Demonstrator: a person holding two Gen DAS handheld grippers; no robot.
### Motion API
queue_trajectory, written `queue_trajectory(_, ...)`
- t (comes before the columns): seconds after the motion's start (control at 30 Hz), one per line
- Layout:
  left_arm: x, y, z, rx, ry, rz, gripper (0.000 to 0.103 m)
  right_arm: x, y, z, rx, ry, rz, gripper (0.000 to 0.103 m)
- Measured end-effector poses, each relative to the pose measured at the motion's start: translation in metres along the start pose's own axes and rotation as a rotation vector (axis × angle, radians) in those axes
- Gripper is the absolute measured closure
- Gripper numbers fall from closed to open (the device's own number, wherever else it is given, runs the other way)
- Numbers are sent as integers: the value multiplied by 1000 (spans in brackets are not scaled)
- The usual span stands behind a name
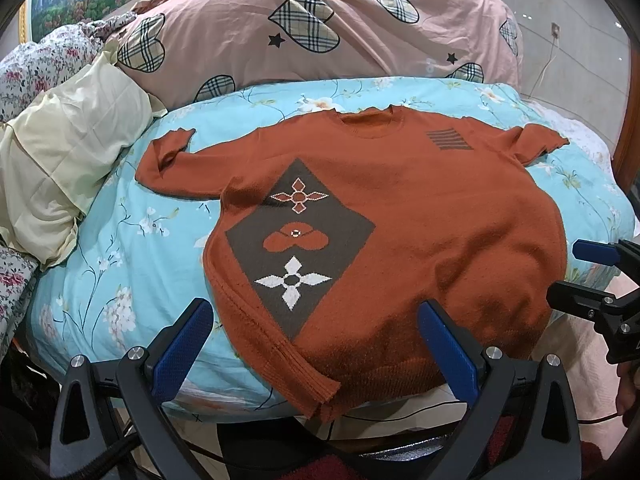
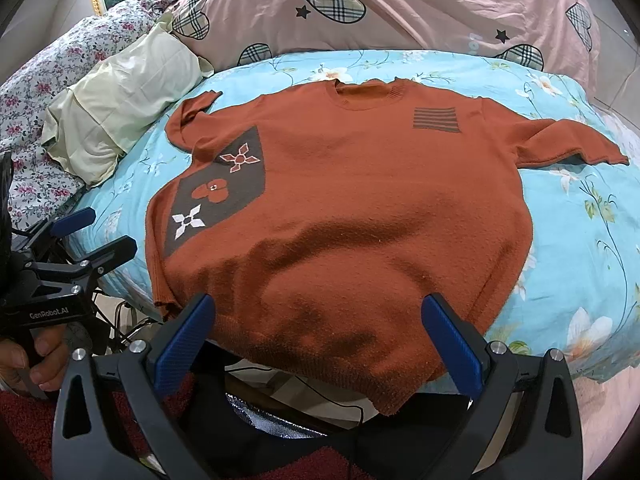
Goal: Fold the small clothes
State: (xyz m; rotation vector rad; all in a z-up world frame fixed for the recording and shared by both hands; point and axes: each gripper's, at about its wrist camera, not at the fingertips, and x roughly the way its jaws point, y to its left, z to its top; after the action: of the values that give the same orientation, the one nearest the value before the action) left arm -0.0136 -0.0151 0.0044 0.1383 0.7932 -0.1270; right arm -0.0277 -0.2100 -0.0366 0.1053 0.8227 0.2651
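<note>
An orange knit sweater [image 1: 420,216] with a brown diamond patch lies flat, front up, on the light blue floral quilt [image 1: 120,248]; its hem hangs over the near edge. It also shows in the right wrist view [image 2: 360,208]. My left gripper [image 1: 316,320] is open and empty, just above the hem's left part. My right gripper [image 2: 320,316] is open and empty above the hem's middle. The right gripper shows at the right edge of the left wrist view [image 1: 576,276], and the left gripper at the left of the right wrist view [image 2: 100,234]. Both sleeves are spread out.
A cream pillow [image 1: 64,176] lies at the left of the quilt. A pink duvet [image 1: 320,36] with plaid hearts is piled behind. Floral bedding [image 2: 48,80] sits far left. Cables and dark floor [image 2: 280,420] lie below the bed's edge.
</note>
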Motion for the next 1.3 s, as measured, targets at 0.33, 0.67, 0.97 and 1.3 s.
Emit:
queue_trajectory(0.33,4,-1,-3,18,-27,18,1,0,-2,0,8,-4,8,0)
queue_trajectory(0.67,5,-2,-2,19,-27,22,1,1,-3,-1,11,-6,2,0)
queue_trajectory(0.97,15,-2,2,25,-7,19,1,6,-11,3,47,0,25,0)
queue_trajectory(1.3,40,1,14,34,29,33,1,8,-68,21,152,-43,-33,1)
